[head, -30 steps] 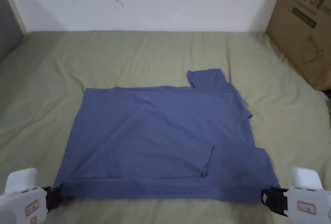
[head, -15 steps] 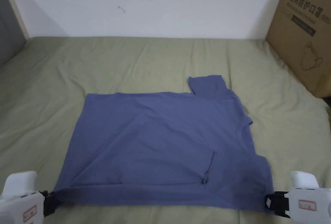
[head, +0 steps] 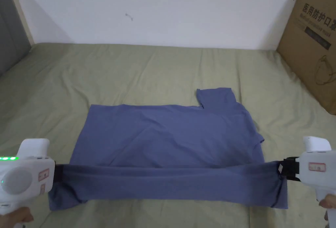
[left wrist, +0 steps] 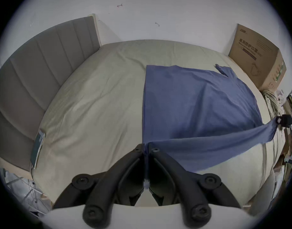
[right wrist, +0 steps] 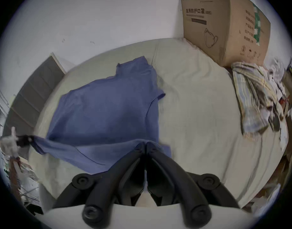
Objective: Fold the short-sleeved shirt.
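**Shirt edge lifted taut between two grippers**

A bed with an olive-green sheet (head: 164,67) sits against a white wall, a cardboard box (head: 311,38) standing on it beyond the right gripper. The blue short-sleeved shirt (head: 164,136) lies spread between the two tools, its near edge raised off the sheet. The left gripper (left wrist: 146,147) has its jaws closed tight on one end of that edge; the right gripper (right wrist: 145,144) is clamped on the other, cloth stretched between them.

Jaws clamped on blue shirt (left wrist: 199,100)
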`<move>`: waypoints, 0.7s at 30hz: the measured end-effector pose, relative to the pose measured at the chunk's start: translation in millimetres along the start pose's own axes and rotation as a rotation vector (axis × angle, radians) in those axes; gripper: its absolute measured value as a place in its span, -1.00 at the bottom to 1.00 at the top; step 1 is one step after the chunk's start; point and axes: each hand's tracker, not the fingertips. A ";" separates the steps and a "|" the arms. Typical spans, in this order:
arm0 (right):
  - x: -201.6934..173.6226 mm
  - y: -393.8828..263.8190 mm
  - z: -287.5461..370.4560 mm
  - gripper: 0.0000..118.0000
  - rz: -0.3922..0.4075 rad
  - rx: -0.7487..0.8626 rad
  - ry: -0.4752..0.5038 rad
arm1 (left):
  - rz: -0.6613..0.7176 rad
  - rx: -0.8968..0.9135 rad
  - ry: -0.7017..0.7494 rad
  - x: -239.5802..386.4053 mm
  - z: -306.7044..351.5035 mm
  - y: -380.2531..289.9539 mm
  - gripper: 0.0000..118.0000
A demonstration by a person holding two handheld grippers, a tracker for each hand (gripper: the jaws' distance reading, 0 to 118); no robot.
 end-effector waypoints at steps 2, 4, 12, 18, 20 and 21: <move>-1.4 15.5 -26.1 -0.98 0.008 -0.055 -0.042 | 0.003 -0.017 -0.002 2.7 -22.6 14.9 -0.95; 3.9 22.6 -53.4 -0.98 -0.032 -0.086 -0.026 | -0.015 -0.043 0.023 5.6 -44.6 22.2 -0.95; -0.6 9.5 -84.8 0.00 0.033 -0.108 -0.071 | -0.050 -0.123 0.059 5.7 -84.7 8.1 0.74; 2.2 2.5 -48.6 0.08 -0.005 -0.062 -0.058 | -0.002 -0.057 0.028 -3.7 -37.2 2.2 0.73; 0.0 -3.1 -31.5 0.01 -0.026 -0.030 -0.024 | 0.002 -0.025 0.010 -3.2 -15.8 -4.5 0.69; -1.9 -6.8 -24.1 -0.03 -0.031 -0.028 -0.011 | 0.012 -0.022 -0.009 -4.8 -7.3 -7.6 0.69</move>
